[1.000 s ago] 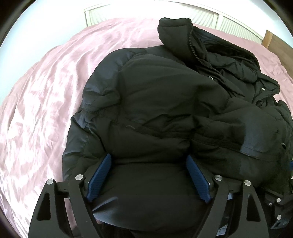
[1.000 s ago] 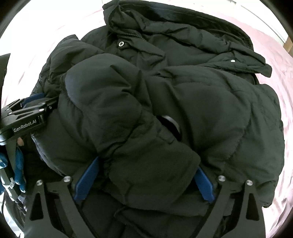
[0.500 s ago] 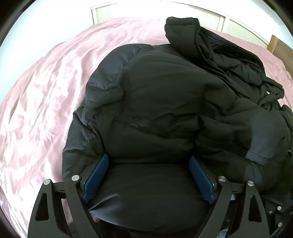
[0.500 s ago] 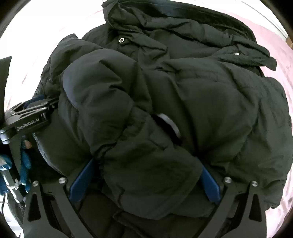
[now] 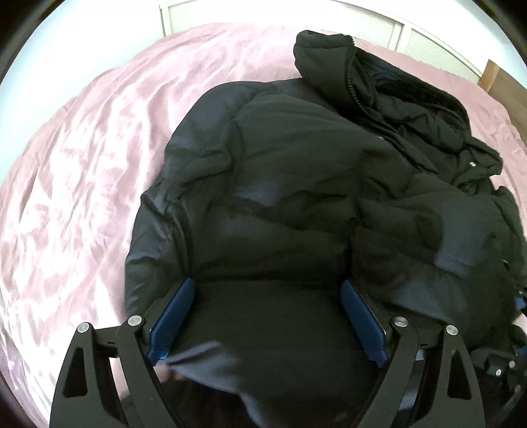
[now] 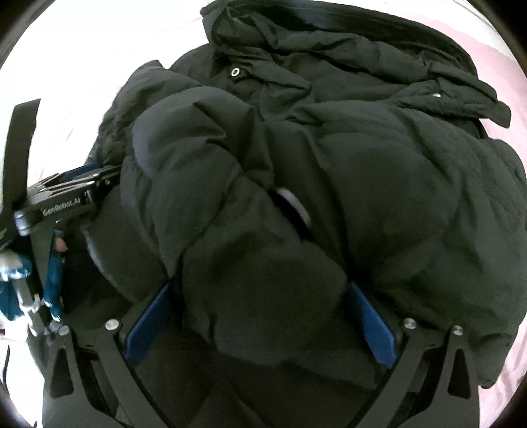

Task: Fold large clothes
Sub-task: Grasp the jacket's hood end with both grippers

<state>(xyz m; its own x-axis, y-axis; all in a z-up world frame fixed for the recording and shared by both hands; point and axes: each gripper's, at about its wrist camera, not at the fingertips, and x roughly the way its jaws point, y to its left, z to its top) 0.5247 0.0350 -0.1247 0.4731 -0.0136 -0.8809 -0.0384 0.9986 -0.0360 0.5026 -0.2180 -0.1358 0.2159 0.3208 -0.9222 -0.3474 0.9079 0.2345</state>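
A large black puffer jacket (image 5: pixel 283 184) lies bunched on a pink bed; it fills the right wrist view (image 6: pixel 329 184). My left gripper (image 5: pixel 266 296) has its jaws wide apart with a thick fold of the jacket's near edge between the blue pads (image 5: pixel 171 319). My right gripper (image 6: pixel 260 296) is likewise wide open around a bulky fold of the jacket, pads (image 6: pixel 372 329) on either side. The left gripper's body (image 6: pixel 62 200) shows at the left of the right wrist view. The collar with zipper (image 5: pixel 349 62) lies at the far end.
The pink bedsheet (image 5: pixel 82 171) spreads to the left and beyond the jacket. A white wall with panels (image 5: pixel 362 23) is behind the bed. A wooden headboard piece (image 5: pixel 500 82) is at the far right.
Both grippers have pushed slightly forward and up with the jacket's near edge; the padded bulk has rolled a little toward the collar. The jaws keep the same width.
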